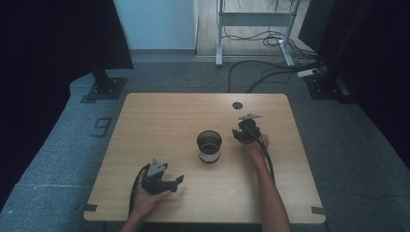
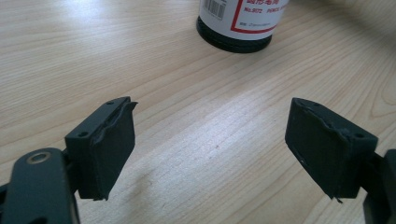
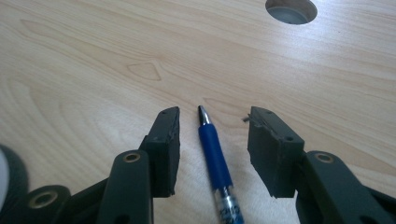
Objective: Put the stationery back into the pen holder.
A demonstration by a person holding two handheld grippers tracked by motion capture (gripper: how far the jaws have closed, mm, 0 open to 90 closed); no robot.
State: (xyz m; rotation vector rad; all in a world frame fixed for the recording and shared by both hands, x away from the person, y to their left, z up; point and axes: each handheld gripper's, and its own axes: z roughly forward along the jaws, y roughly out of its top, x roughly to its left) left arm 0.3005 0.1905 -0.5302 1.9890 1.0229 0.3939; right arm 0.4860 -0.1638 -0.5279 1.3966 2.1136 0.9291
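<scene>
Pale wood-grain tabletop (image 1: 159, 121) stretches bare around a black cylindrical pen holder (image 1: 209, 146) standing upright near its middle, a white label with red print on its side, and as far as the high view shows nothing stands in it yet. The work in hand looks like getting a blue pen (image 3: 215, 163) into that holder, and it is barely begun. The pen lies flat on the wood to the right of the holder, and the right gripper (image 3: 212, 149) has its jaws set either side of the blue barrel — a gap shows on both sides, so the pads are not pressing and the pen is not yet held. A round cable hole (image 3: 291, 9) lies farther off along the table. The left gripper (image 2: 210, 149) waits near the front left of the table, its jaws standing apart with only wood between them (the holder's base shows beyond them). Left to do, by my reading — close on the pen, lift it, carry it across and drop it upright into the holder.
</scene>
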